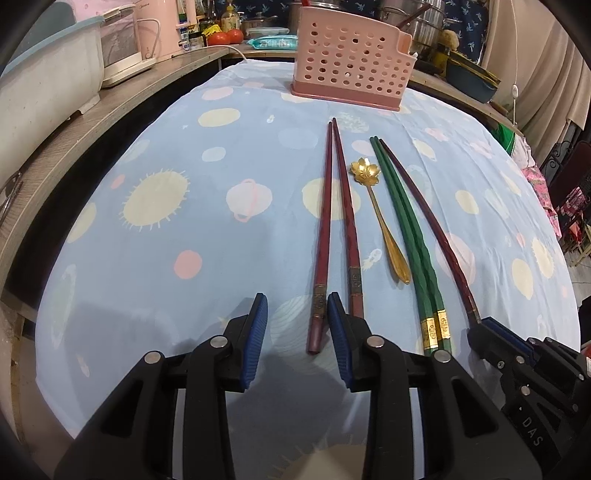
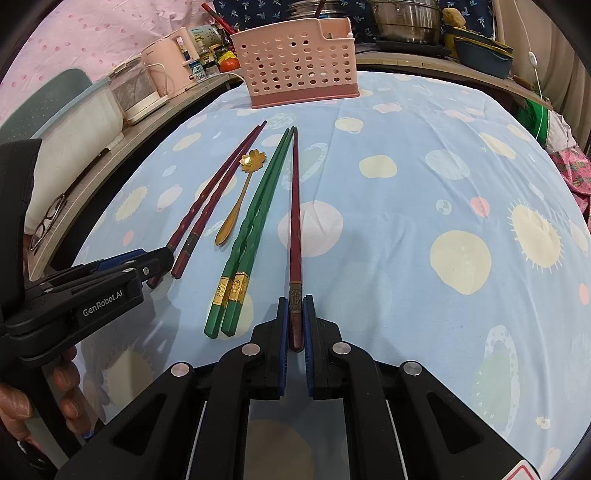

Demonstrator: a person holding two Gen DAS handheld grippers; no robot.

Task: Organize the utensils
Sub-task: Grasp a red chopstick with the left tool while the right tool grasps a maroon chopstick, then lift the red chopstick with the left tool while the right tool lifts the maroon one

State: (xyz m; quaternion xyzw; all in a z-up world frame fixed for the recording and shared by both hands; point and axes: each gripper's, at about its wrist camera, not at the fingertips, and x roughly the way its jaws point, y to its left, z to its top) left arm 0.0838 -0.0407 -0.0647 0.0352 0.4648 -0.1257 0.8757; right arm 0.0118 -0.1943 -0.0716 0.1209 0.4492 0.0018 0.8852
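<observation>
The thick end of the single dark red chopstick [image 2: 295, 236] disappears between the blue pads of the right gripper [image 2: 295, 317], which is clenched on it. In the left wrist view that grip sits at the frame's right edge, partly cut off. The left gripper [image 1: 297, 314] stands partly released, with nothing between its pads. Its right finger covers part of the butt ends of the red pair of chopsticks [image 1: 334, 225], and whether it touches them cannot be told. In the right wrist view a hand [image 2: 22, 398] on the left gripper's handle is cropped by the frame.

All the utensils lie on the cloth-covered table [image 2: 424, 177] with their long axes running from the near edge toward the far edge. The thick ends are near the grippers and the thin tips point at the pink perforated holder [image 2: 295, 62]. The red pair lies furthest left, its tips close together and its butts slightly spread. The gold spoon [image 1: 378, 218] comes next, with its flower-shaped bowl toward the holder and its handle toward the grippers. The green pair of chopsticks [image 2: 251, 229] lies tight together, with gold bands near the butts. The held chopstick lies along the green pair's right side, almost meeting it at the tips.

The holder stands upright at the far edge of the table, well apart from the tips, with bare cloth between. To the right of the held chopstick the cloth is open out to the table's right edge. A shelf with appliances [image 2: 162, 70] runs along the left edge, and pots [image 2: 406, 18] crowd behind the far edge.
</observation>
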